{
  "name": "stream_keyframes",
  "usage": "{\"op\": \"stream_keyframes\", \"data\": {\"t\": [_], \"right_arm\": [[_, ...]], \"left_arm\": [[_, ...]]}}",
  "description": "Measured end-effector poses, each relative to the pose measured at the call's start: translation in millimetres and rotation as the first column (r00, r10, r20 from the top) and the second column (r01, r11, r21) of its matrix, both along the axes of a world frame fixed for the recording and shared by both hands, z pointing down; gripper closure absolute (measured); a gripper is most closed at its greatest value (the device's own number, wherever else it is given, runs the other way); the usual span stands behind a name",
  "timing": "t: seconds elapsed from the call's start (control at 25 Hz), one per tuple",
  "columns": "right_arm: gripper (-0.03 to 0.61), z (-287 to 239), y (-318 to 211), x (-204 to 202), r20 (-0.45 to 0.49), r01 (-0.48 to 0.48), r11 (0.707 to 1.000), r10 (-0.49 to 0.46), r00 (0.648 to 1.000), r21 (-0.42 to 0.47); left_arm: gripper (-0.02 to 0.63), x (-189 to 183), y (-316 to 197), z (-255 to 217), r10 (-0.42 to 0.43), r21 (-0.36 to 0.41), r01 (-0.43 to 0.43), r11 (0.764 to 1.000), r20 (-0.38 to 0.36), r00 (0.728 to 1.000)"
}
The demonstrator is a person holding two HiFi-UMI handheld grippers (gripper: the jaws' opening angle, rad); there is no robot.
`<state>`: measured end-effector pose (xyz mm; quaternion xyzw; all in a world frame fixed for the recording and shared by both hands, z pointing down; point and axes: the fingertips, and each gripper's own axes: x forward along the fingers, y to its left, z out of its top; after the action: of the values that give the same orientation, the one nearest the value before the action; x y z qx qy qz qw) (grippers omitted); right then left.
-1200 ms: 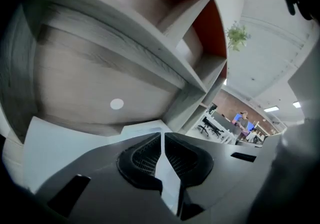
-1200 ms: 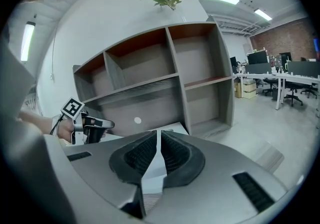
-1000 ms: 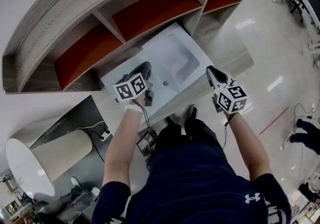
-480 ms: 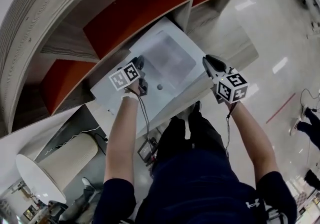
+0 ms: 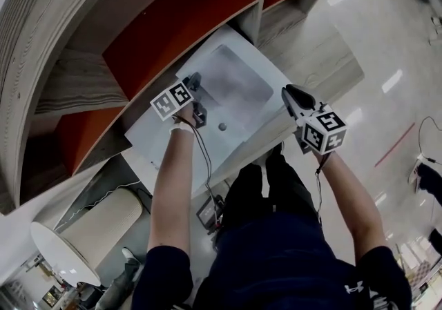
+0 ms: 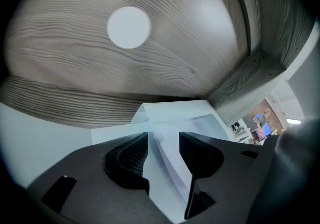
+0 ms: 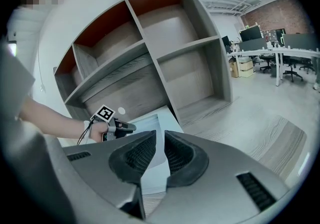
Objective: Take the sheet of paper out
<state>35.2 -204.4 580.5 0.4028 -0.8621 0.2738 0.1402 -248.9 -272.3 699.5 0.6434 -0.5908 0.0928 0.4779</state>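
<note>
Left gripper [image 6: 164, 137] hangs over the left part of the white tray unit [image 5: 169, 143], which sits on the floor in front of the wooden shelf [image 5: 83, 74]. Its jaws are opening, spread wide. A pale edge shows through the gap, but the pads aren't pressing on anything. The sheet of paper [image 5: 235, 84] looks to be the greyish panel lying flat in the unit's recess, just right of the left gripper - can't tell if it's one sheet or several. Right gripper [image 7: 160, 135] is off the unit's right edge, apart from it, with its jaws only a slit apart and nothing between them.

Step in hand, as I read it: reach in for the first pinch, paper not yet lifted. To do it well, come in low and tilted at the sheet's near-left edge, slide one pad under and keep one on top, then close only once the edge is seated between the pads. Flat paper slips and creases, so pull up and toward the near side, smoothly - no twisting. The right gripper could hold the unit steady if it shifts.
</note>
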Motion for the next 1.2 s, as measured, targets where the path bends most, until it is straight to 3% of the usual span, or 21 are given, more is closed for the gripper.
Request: {"op": "stream_keyframes", "data": {"t": [0.2, 0.64, 0.84, 1.04, 1.2], "right_arm": [[0.563, -1.0, 2.0, 3.7, 0.004, -0.01, 1.0, 0.01, 1.0, -0.004], [0.563, 2.7, 4.6, 9.1, 0.011, -0.026, 0.999, 0.027, 1.0, -0.028], [0.563, 2.2, 7.8, 10.6, 0.024, -0.043, 0.998, 0.044, 0.999, -0.041], [0.563, 4.7, 12.7, 11.2, 0.049, -0.057, 0.996, 0.061, 0.997, -0.07], [0.563, 8.9, 16.4, 14.3, 0.053, -0.072, 0.993, 0.077, 0.996, -0.091]], "left_arm": [[0.412, 1.2, -9.4, 4.8, 0.016, -0.025, -0.016, 1.0, 0.037, 0.999], [0.443, 15.9, -8.4, 5.3, 0.006, -0.028, -0.008, 1.0, -0.057, 0.998], [0.443, 27.2, -1.5, 2.2, 0.0, -0.039, -0.007, 0.999, -0.174, 0.985], [0.471, 30.8, -0.2, -1.2, -0.058, -0.031, 0.05, 0.998, -0.329, 0.943], [0.494, 28.6, -5.0, 1.2, -0.047, -0.023, 0.042, 0.999, -0.303, 0.952]]}}
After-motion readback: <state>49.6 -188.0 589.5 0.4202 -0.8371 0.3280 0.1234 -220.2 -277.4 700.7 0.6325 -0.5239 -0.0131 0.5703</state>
